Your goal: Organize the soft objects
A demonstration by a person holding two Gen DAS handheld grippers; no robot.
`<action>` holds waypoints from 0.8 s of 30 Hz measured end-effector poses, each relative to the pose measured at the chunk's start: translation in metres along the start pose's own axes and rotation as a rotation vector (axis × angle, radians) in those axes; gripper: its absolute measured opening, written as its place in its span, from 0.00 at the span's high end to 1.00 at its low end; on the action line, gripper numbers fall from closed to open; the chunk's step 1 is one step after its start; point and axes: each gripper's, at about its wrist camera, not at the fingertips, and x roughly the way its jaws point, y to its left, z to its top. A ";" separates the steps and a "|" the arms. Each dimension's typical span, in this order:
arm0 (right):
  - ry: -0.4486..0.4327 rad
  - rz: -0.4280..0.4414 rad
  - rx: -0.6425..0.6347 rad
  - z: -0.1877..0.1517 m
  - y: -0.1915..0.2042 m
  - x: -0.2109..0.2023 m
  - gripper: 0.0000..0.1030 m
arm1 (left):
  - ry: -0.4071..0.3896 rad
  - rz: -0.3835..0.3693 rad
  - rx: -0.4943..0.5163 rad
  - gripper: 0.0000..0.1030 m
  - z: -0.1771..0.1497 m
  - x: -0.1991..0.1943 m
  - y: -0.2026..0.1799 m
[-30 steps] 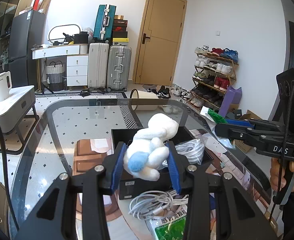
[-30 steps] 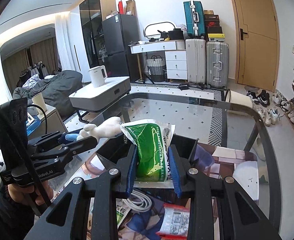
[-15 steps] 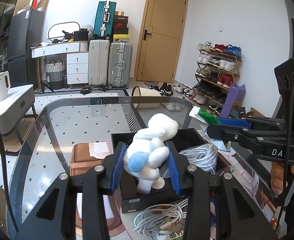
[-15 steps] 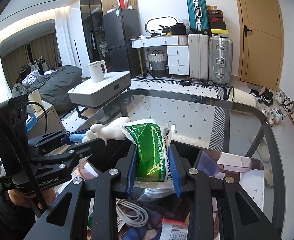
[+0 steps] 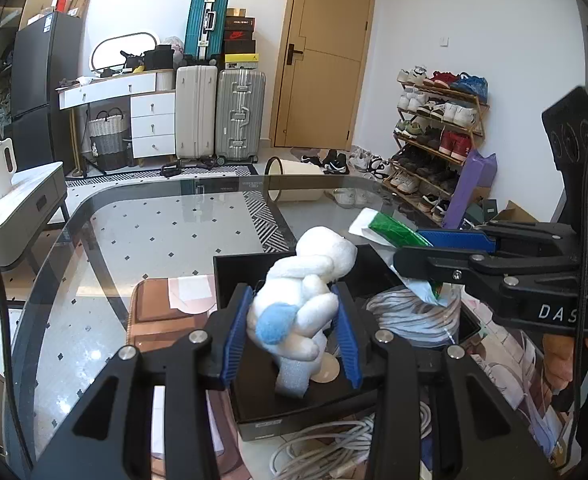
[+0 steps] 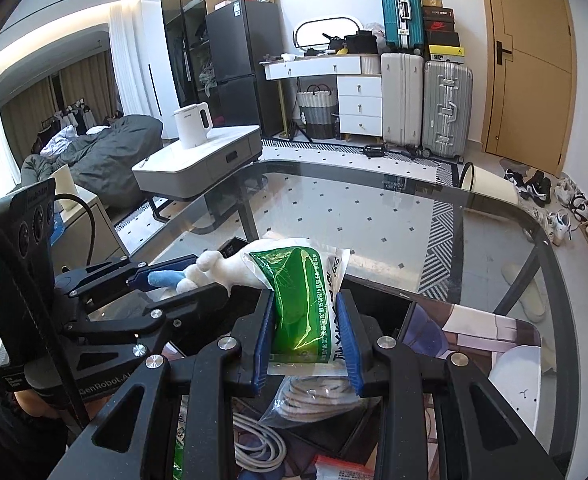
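Observation:
My left gripper [image 5: 291,324] is shut on a white plush toy [image 5: 306,284] with a blue tail, held over the black open box [image 5: 249,272] on the glass table. The toy also shows in the right wrist view [image 6: 229,266]. My right gripper [image 6: 305,332] is shut on a green and white soft packet [image 6: 300,304], held over the right part of the same box. In the left wrist view the packet [image 5: 390,230] pokes out past the right gripper's blue pads. A bagged coil of white cable [image 5: 410,314] lies in the box under the packet.
Loose white cable [image 5: 334,446] and a green packet [image 6: 177,446] lie on the table in front of the box. A brown mat [image 5: 161,320] lies left of the box. The glass table's rim [image 6: 394,174] curves round the far side. Suitcases, drawers and a shoe rack stand beyond.
Both grippers have moved forward over the black box, each still holding its object. The plush toy now hangs lower inside the box. The packet now hangs over the bagged cable.

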 end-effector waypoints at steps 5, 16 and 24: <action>0.031 0.003 -0.015 0.000 0.002 0.016 0.70 | 0.023 0.001 0.000 0.62 -0.001 0.008 -0.001; 0.101 -0.001 -0.008 -0.010 -0.001 0.044 0.70 | 0.039 -0.002 0.014 0.62 -0.006 0.010 -0.001; 0.127 -0.011 0.008 -0.013 -0.005 0.054 0.70 | 0.049 0.001 0.043 0.62 -0.009 0.010 -0.005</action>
